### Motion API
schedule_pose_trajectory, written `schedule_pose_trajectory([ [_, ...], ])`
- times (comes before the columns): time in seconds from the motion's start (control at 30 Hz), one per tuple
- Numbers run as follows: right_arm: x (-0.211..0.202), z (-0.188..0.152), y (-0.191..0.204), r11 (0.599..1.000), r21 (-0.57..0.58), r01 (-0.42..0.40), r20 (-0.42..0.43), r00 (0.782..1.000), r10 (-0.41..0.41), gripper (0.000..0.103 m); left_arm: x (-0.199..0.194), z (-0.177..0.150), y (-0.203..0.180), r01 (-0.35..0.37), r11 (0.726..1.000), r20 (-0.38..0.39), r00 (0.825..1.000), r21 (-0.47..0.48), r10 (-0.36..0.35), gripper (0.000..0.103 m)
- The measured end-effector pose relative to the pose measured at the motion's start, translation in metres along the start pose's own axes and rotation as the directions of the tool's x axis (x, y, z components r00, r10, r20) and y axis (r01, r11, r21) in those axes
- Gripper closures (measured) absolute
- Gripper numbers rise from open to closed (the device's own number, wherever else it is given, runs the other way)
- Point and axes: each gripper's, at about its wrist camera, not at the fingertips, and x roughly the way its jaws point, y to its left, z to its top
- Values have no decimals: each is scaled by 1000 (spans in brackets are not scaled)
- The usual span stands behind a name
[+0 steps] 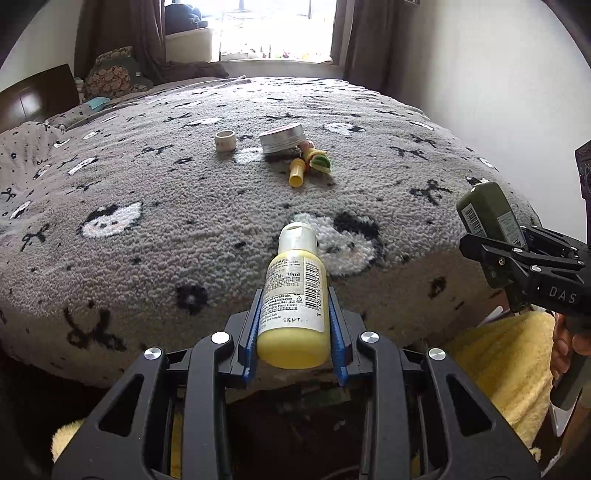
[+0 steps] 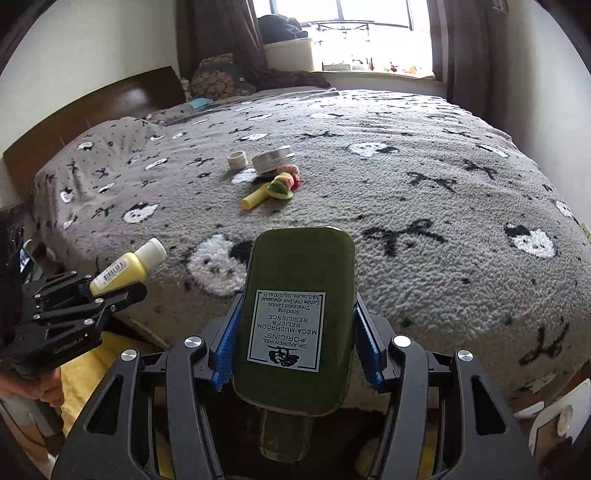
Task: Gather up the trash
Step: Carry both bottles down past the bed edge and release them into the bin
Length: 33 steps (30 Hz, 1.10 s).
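Above bed edge, L gripper [image 1: 295,325] clamps yellow bottle [image 1: 295,295], R gripper [image 2: 295,332] clamps green bottle [image 2: 299,295].

A small yellow bottle [image 1: 295,295] and a flat green bottle [image 2: 295,317] are each clamped in blue pads, off the bed.

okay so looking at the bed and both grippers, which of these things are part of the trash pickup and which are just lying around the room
Likely trash:
- yellow bottle, held in left gripper
- green lotion bottle, held in right gripper
- tape roll, round tin, small yellow tube, colourful bundle, all on the bed

Just lying about:
- grey blanket
- patterned cushion
- curtains
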Motion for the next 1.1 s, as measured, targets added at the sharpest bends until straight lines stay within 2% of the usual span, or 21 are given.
schedule_pose_trajectory([
  [0.27,8,-45,1,999,33,-17,-94,995,21,47,4,-44,-13,40,999,-77,996,4,-40,74],
  [0.5,27,-74,7,998,52,-39,-181,982,48,47,25,-80,-15,60,998,-179,982,-6,-61,74],
  [0.97,69,-109,14,994,82,-74,-317,943,96,47,72,-126,-6,64,998,-355,932,-29,-70,74],
  [1.1,79,-115,12,992,95,-81,-345,932,109,47,88,-136,-7,76,997,-401,912,-33,-83,74],
])
